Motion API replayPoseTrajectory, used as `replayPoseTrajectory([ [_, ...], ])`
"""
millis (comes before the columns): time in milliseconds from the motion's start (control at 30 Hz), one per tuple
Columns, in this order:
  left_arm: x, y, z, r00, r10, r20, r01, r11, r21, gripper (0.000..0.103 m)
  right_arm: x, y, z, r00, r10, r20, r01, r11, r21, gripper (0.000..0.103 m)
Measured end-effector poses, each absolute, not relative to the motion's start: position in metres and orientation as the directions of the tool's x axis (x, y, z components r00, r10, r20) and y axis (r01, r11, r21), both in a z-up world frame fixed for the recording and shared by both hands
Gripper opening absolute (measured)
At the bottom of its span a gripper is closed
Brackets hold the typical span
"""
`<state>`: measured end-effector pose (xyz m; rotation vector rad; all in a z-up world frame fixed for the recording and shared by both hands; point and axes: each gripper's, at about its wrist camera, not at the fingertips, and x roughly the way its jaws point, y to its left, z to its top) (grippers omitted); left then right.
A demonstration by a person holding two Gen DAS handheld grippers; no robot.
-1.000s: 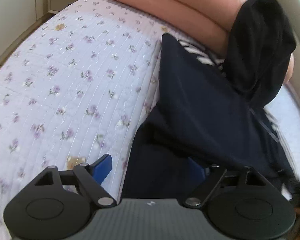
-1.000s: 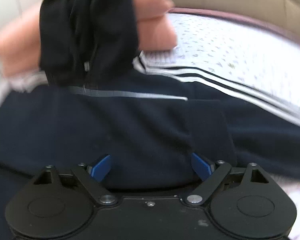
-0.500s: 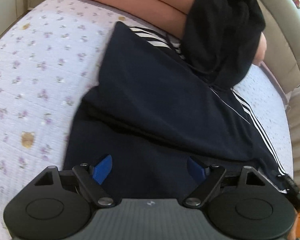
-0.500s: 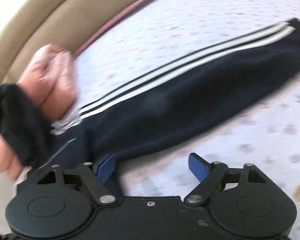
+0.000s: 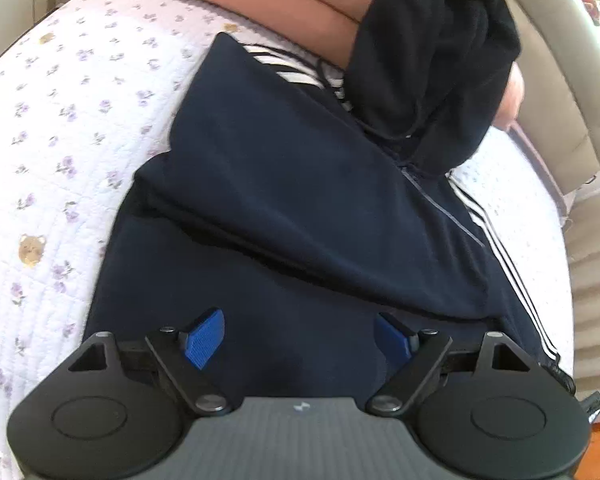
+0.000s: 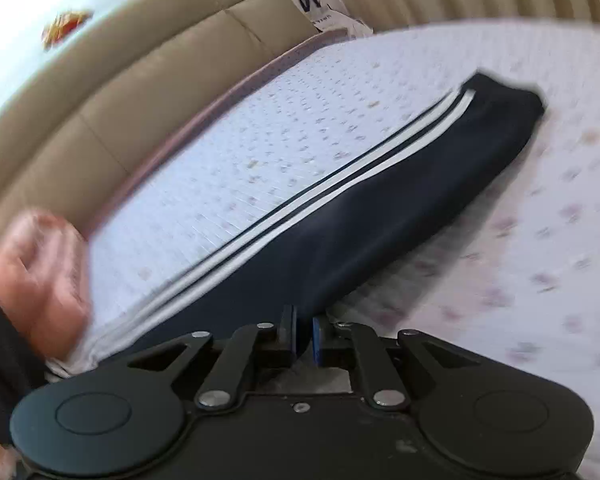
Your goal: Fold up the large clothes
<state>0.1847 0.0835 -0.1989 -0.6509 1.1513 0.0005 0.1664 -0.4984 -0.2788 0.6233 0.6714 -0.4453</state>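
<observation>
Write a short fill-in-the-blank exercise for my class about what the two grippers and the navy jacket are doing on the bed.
1. The right gripper has its jaws ____ at the near end of the striped sleeve.
2. The left gripper hovers over the navy jacket with its jaws ____.
3. The sleeve's stripes are ____ in colour.
4. The jacket lies on a bedspread printed with small ____.

Missing words: shut; open; white; flowers

Left hand-held gripper (image 5: 300,338) gapes wide; right hand-held gripper (image 6: 303,334) nearly closed.

Left gripper (image 5: 298,338): black linkages, blue pads, silver pivot screws; right gripper (image 6: 303,334) alike.
</observation>
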Motion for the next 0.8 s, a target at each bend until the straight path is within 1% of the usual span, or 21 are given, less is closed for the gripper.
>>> replayPoseTrajectory([
  [33, 0.185, 0.084, -0.201, 0.420, -0.321, -0.849, -0.328, 0.819, -0.472, 0.083, 0.171, -0.501, -0.288, 0.667, -0.146, -0.731, 0.589, 0.705, 0.396, 0.008],
  [100, 0.186, 0.084, -0.203, 0.411, -0.323, -0.852, -0.332, 0.818, -0.470, 0.083, 0.171, -0.511, -0.287, 0.683, -0.129, -0.719, 0.590, 0.677, 0.440, 0.009],
  [133, 0.186, 0.084, -0.204, 0.412, -0.327, -0.851, -0.332, 0.815, -0.474, 0.083, 0.173, -0.516, -0.286, 0.693, -0.110, -0.712, 0.582, 0.669, 0.462, 0.022],
  [167, 0.186, 0.084, -0.204, 0.414, -0.334, -0.847, -0.330, 0.812, -0.481, 0.083, 0.173, -0.523, -0.286, 0.711, -0.096, -0.697, 0.575, 0.650, 0.497, 0.032],
  [200, 0.185, 0.084, -0.204, 0.416, -0.341, -0.843, -0.328, 0.809, -0.489, 0.083, 0.172, -0.533, -0.287, 0.732, -0.092, -0.675, 0.572, 0.622, 0.535, 0.052],
  [233, 0.185, 0.083, -0.204, 0.418, -0.345, -0.840, -0.327, 0.806, -0.493, 0.083, 0.170, -0.543, -0.287, 0.744, -0.105, -0.660, 0.579, 0.594, 0.559, 0.065],
  [267, 0.185, 0.083, -0.205, 0.418, -0.348, -0.839, -0.326, 0.805, -0.496, 0.084, 0.169, -0.552, -0.289, 0.749, -0.125, -0.650, 0.589, 0.574, 0.568, 0.067],
  [400, 0.189, 0.082, -0.209, 0.409, -0.349, -0.843, -0.326, 0.807, -0.492, 0.084, 0.171, -0.594, -0.296, 0.759, -0.187, -0.624, 0.612, 0.535, 0.583, 0.067],
  [433, 0.189, 0.082, -0.210, 0.409, -0.347, -0.844, -0.328, 0.807, -0.491, 0.084, 0.171, -0.605, -0.300, 0.770, -0.194, -0.608, 0.606, 0.522, 0.600, 0.065],
  [500, 0.190, 0.083, -0.213, 0.407, -0.347, -0.845, -0.336, 0.804, -0.492, 0.084, 0.176, -0.627, -0.305, 0.797, -0.183, -0.575, 0.578, 0.509, 0.638, 0.064],
  [567, 0.191, 0.083, -0.215, 0.404, -0.348, -0.846, -0.342, 0.800, -0.492, 0.084, 0.181, -0.640, -0.305, 0.798, -0.193, -0.570, 0.578, 0.510, 0.637, 0.057],
  [600, 0.191, 0.084, -0.215, 0.403, -0.346, -0.847, -0.345, 0.800, -0.491, 0.084, 0.184, -0.644, -0.304, 0.786, -0.203, -0.584, 0.594, 0.508, 0.624, 0.045],
  [633, 0.191, 0.084, -0.215, 0.402, -0.345, -0.848, -0.346, 0.800, -0.490, 0.084, 0.189, -0.646, -0.302, 0.754, -0.229, -0.616, 0.633, 0.505, 0.586, 0.017],
  [667, 0.190, 0.084, -0.216, 0.402, -0.344, -0.848, -0.346, 0.801, -0.489, 0.084, 0.191, -0.646, -0.298, 0.727, -0.252, -0.638, 0.662, 0.504, 0.555, 0.007],
  [733, 0.190, 0.086, -0.215, 0.406, -0.337, -0.850, -0.346, 0.803, -0.484, 0.084, 0.195, -0.645, -0.291, 0.747, -0.245, -0.618, 0.640, 0.517, 0.568, 0.008],
  [800, 0.189, 0.088, -0.215, 0.398, -0.321, -0.859, -0.349, 0.813, -0.465, 0.087, 0.197, -0.640, -0.279, 0.771, -0.251, -0.585, 0.612, 0.543, 0.575, 0.008],
])
